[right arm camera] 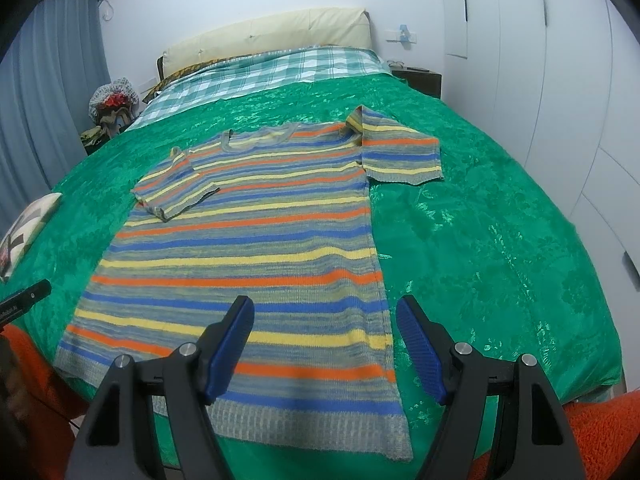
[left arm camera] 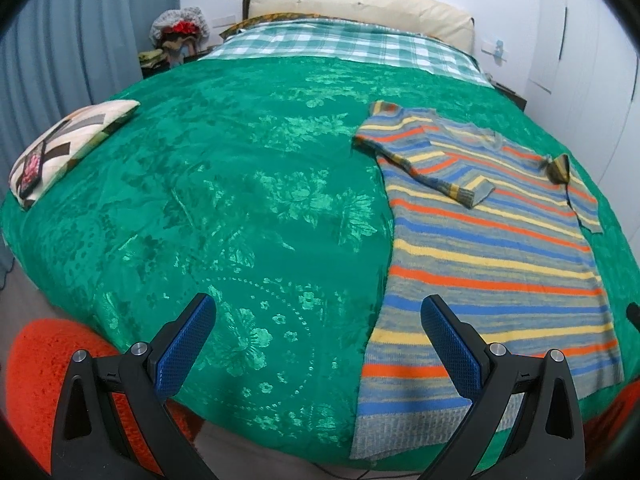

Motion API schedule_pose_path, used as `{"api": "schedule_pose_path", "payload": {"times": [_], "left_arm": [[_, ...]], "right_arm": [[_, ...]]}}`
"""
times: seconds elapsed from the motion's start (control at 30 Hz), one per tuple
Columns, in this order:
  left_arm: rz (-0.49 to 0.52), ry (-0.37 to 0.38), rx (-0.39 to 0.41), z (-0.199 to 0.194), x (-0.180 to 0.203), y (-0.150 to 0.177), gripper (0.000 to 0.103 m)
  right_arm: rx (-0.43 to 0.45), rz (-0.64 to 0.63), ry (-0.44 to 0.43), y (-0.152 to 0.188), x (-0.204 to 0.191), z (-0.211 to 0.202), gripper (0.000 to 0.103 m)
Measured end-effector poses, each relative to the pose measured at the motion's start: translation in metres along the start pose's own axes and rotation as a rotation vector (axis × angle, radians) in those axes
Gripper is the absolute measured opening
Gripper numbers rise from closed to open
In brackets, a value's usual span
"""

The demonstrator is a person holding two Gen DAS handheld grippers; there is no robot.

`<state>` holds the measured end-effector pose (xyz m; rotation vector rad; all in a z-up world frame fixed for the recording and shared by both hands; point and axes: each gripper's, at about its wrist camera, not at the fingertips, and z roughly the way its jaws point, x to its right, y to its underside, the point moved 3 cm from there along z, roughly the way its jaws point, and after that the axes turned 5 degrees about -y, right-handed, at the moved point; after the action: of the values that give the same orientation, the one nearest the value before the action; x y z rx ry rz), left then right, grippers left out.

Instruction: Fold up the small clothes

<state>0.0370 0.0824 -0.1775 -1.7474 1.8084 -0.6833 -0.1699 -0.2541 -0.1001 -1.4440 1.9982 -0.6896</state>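
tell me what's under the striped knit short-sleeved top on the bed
The striped knit top lies flat on a green floral bedspread, which shows all round it. Whatever is beneath the top itself is covered.

Sweater (right arm camera: 248, 248): grey-blue knit with orange, yellow and blue horizontal stripes, plain grey ribbed hem. Bedspread (left arm camera: 240, 200): bright green, shiny tone-on-tone floral and dotted motifs. Sheet (left arm camera: 340, 44): green-and-white check. Headboard (right arm camera: 272, 28): cream. Cushion (left arm camera: 68, 144): cream with brown and grey geometric patches. Curtain (left arm camera: 80, 40): grey-blue. Pads (right arm camera: 232, 344): blue, on black fingers. Sleeve (left arm camera: 44, 376): fuzzy orange-red. Wardrobe (right arm camera: 560, 80): white.
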Motion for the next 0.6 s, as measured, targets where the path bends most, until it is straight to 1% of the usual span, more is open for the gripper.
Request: {"api": "schedule_pose_path", "payload": {"times": [0.6], "left_arm": [[-0.003, -0.002, -0.006, 0.0020, 0.0000, 0.0000, 0.102]], "right_arm": [[0.006, 0.002, 0.003, -0.0005, 0.0006, -0.0010, 0.073]]}}
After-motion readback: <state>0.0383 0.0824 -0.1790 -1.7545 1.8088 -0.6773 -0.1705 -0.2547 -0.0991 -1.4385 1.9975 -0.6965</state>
